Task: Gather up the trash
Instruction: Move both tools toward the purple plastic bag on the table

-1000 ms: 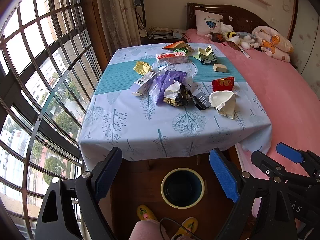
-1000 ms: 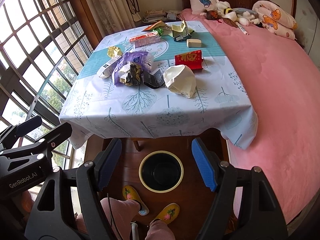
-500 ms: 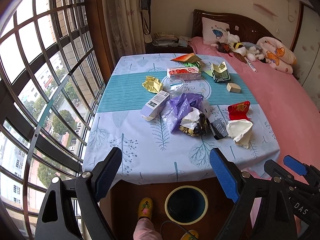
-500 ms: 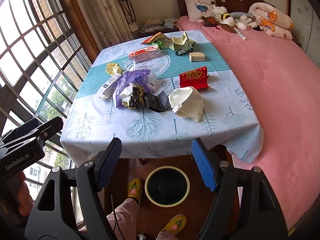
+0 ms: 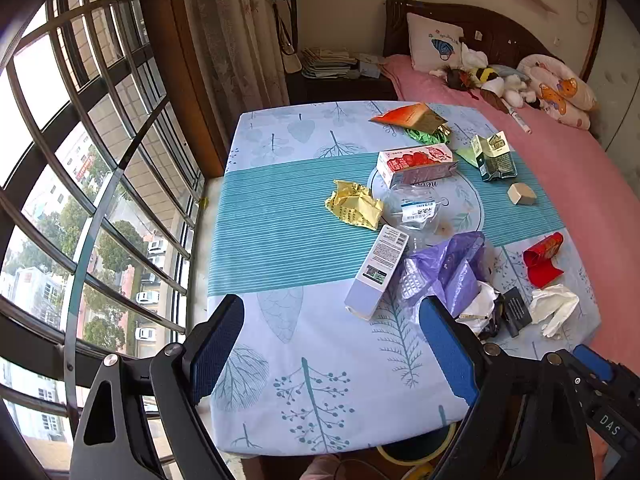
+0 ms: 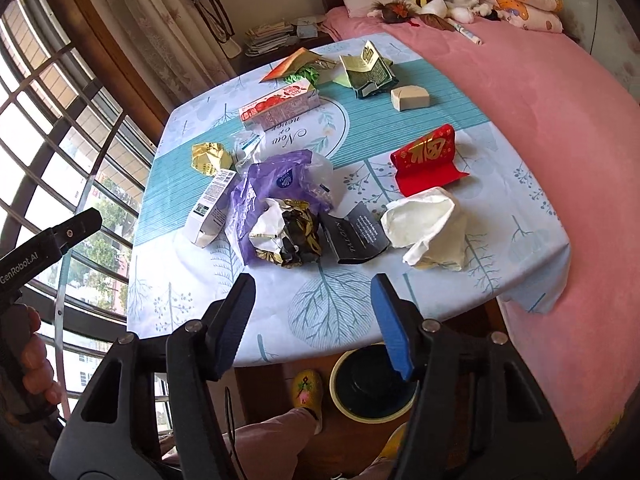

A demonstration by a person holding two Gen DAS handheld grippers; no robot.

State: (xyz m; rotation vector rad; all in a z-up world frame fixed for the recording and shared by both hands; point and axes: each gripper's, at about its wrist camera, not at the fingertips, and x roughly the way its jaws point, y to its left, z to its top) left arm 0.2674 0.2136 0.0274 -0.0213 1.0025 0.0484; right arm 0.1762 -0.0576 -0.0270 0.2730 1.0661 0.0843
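Pale blue tablecloth [image 6: 344,312] printed with teal trees and a striped teal band — purple bag [image 6: 272,184], red-and-gold envelope [image 6: 430,160], yellow wrapper [image 5: 354,205], pink bedspread [image 6: 560,128].

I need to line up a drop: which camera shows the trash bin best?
The right wrist view: the trash bin sits on the floor below the table's near edge, most of its yellow rim and dark inside visible. In the left wrist view only a sliver of rim peeks out under the tablecloth.
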